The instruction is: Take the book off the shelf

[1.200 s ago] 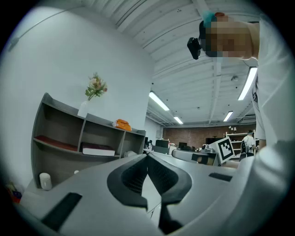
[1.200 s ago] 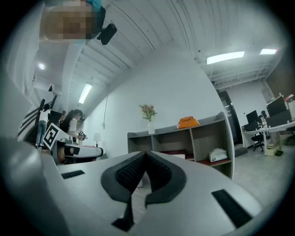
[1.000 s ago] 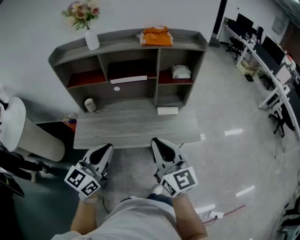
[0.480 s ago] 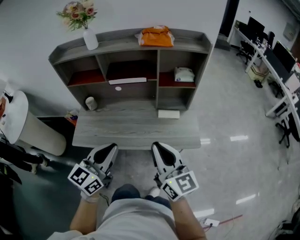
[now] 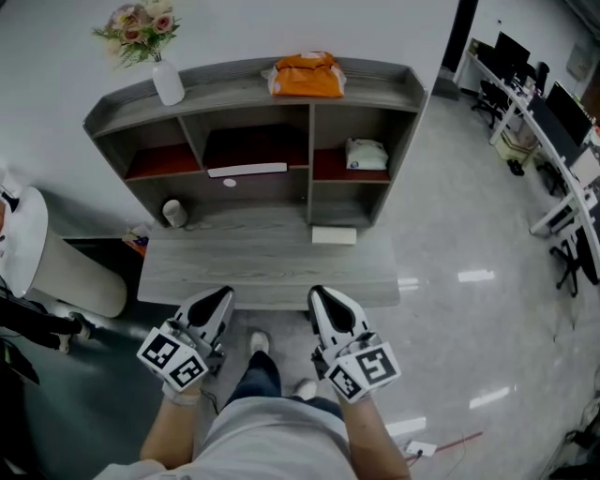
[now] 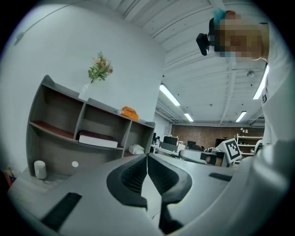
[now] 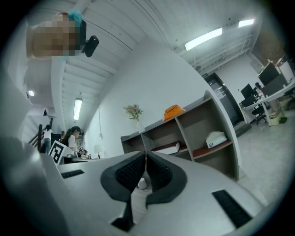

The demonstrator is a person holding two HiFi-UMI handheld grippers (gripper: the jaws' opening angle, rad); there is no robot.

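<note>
1. Compartments of the grey shelf [image 5: 234, 89] on the desk [image 5: 262, 267]: the middle one holds the book [image 5: 247, 170], the right one holds a white bundle [image 5: 366, 154], and the left one has a red floor.
2. On the shelf's top lie an orange bag [image 5: 307, 75] and a white vase [image 5: 168, 84] with flowers [image 5: 136, 21]. On the desk, a white cup [image 5: 173, 213] stands below the left compartment and a flat white box [image 5: 334, 235] lies below the right one.
3. The book is well apart from both jaws, across the whole desk from them and higher up.
4. It lies flat, with a dark cover on top and its white page edge facing outward.
5. The left gripper [image 5: 220, 294] and right gripper [image 5: 319, 294] hang at the desk's near edge. Both pairs of jaws are clenched together, with nothing between them.
</note>
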